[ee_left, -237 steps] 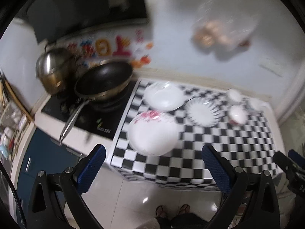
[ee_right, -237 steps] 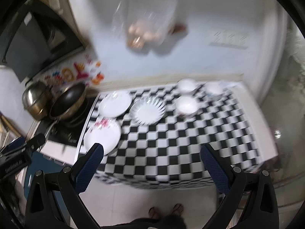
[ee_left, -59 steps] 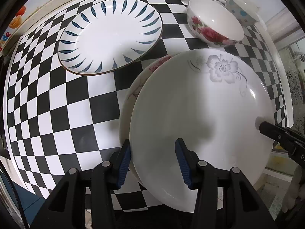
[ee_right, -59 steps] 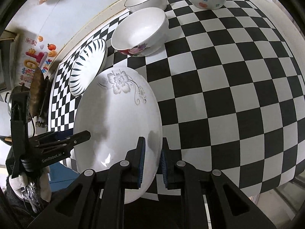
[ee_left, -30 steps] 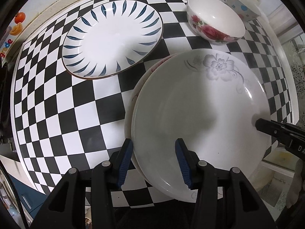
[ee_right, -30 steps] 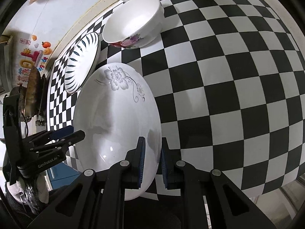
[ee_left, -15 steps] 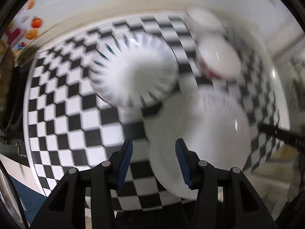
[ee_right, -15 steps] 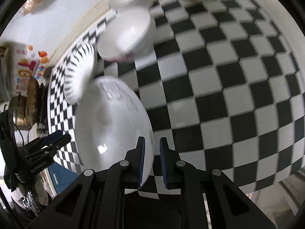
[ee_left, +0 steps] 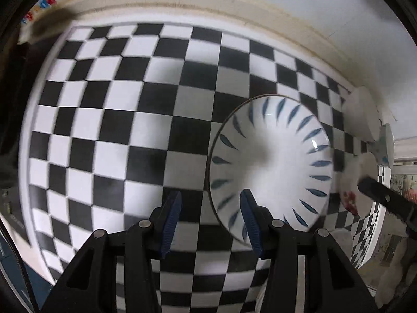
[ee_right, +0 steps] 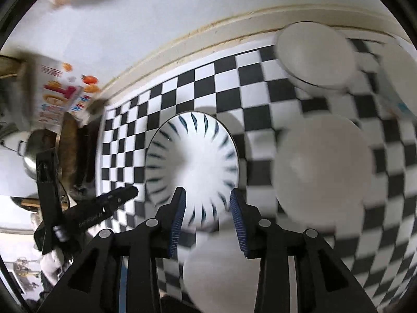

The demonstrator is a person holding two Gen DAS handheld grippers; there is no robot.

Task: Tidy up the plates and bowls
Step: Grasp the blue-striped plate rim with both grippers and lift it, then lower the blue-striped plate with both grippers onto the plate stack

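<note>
A white plate with blue leaf marks (ee_left: 271, 167) lies on the checkered table (ee_left: 104, 120); it also shows in the right wrist view (ee_right: 192, 167). My left gripper (ee_left: 211, 221) is open and empty, its right finger over the plate's near left rim. My right gripper (ee_right: 207, 219) is open and empty, just above the plate's near rim. A stack of white plates (ee_right: 219, 268) lies below the right gripper. A floral bowl (ee_right: 323, 172) sits right of the blue plate. A plain bowl (ee_right: 315, 57) and a dotted bowl (ee_right: 398, 78) stand behind.
A wall runs along the table's far edge (ee_left: 234, 7). A wok and a steel pot (ee_right: 34, 154) stand on the stove at the left. The other gripper shows at each view's side (ee_left: 388, 203) (ee_right: 86, 214). Both views are blurred.
My right gripper has let go of the white flowered plate and opened. Both grippers have moved away from the plate stack toward the blue-marked plate.
</note>
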